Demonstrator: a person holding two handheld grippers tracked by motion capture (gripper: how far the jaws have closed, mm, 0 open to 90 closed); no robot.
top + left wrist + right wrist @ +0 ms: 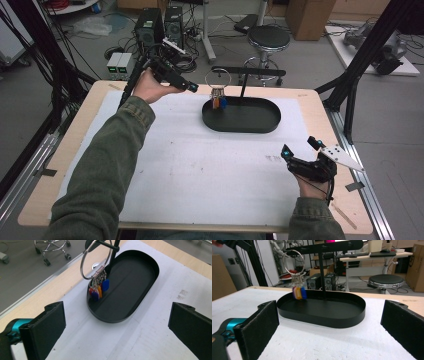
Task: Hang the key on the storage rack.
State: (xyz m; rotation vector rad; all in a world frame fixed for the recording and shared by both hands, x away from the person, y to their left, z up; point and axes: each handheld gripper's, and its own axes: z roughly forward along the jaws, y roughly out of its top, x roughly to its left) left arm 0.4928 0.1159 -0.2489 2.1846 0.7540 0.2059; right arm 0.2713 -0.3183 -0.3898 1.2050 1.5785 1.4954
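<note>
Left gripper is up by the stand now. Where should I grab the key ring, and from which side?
Probably the bare lower arc of the key ring, just above the clustered colored tags. It hangs upright from the stand's crossbar over the black tray, so come level from the open left gripper's side, jaws straddling the thin wire.

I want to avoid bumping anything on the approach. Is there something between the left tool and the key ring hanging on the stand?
Nothing visible. The left tool, jaws open, sits beside the key ring with open air between; only the black tray lies below the tags.
</note>
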